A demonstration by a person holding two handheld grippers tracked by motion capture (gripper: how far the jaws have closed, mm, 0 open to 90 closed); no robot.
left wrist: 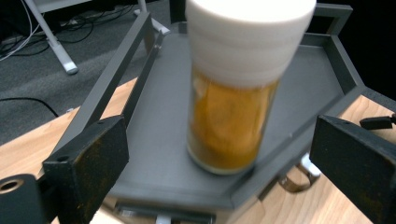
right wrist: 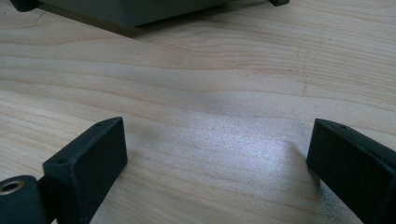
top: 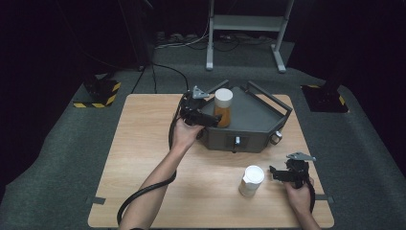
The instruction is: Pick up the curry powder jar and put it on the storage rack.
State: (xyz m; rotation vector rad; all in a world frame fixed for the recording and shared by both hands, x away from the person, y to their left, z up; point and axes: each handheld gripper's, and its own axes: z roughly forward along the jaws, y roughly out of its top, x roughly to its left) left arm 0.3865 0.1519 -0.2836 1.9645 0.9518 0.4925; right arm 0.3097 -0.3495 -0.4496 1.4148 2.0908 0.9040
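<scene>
1. Standing clear of the amber jar [left wrist: 231, 116], the jaws of my left gripper [left wrist: 219, 154] are spread wide, one on either side of it, neither pad touching the glass. No earlier picture tells me more, so I judge this as a release on the tray rather than a fresh grasp, though I cannot be sure which.

2. Ahead of those jaws and between them, the jar stands upright on the floor of the dark grey tray [left wrist: 159, 154], near the tray's front edge. Its white cap [left wrist: 247, 37] rises above the level of my pads.

3. From the high view, my left gripper [top: 207, 120] sits at the tray's left front corner with the jar [top: 222, 109] just beyond its tips.

4. My right gripper [top: 282, 175] rests low over the counter [top: 143, 143], jaws equally wide with nothing between them but bare wood grain [right wrist: 219, 140]. A second white-capped jar [top: 252, 181] stands on the counter just beside those jaws, off to their side, untouched.

5. As I judge it, the next move calls for drawing my left jaws straight back without clipping the amber jar, then swinging my right jaws round to square up on the second jar below its cap.
</scene>
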